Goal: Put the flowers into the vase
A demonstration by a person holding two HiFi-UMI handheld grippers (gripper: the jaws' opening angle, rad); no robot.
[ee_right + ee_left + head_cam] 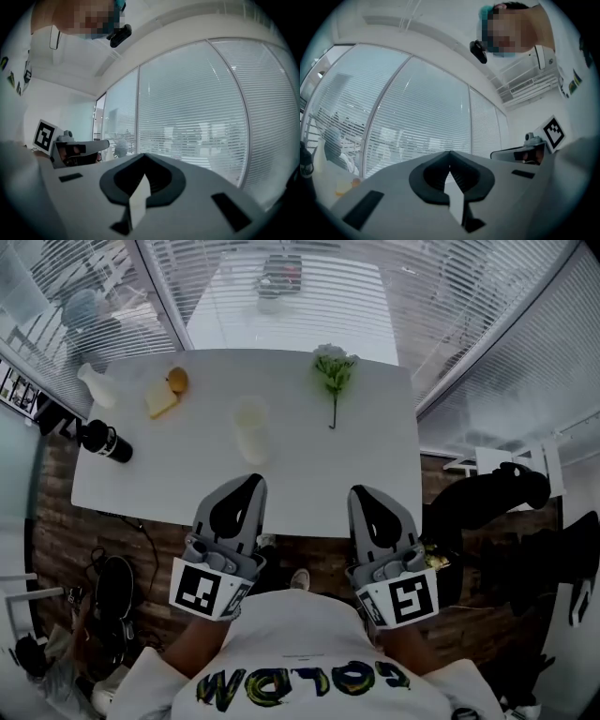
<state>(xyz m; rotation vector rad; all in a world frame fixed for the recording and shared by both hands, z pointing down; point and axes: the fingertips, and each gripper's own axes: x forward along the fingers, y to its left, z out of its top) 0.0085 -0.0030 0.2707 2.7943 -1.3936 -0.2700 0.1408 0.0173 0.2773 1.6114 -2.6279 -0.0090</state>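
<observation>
- My left gripper (249, 482) and right gripper (362, 493) are both closed and empty, at the near edge of the table (384, 474).
- The flowers (333, 373) lie flat on the far right. The vase (251, 433) stands mid-table, well apart from them.
- I judge this the approach; next I open the right jaws over the stem.

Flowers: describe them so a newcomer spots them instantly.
On the white table, look to its far right part. The flowers lie flat there, alone, white blooms at the far end, thin stem pointing to the near edge. They are the only green thing; the pale cylinder stands mid-table.
</observation>
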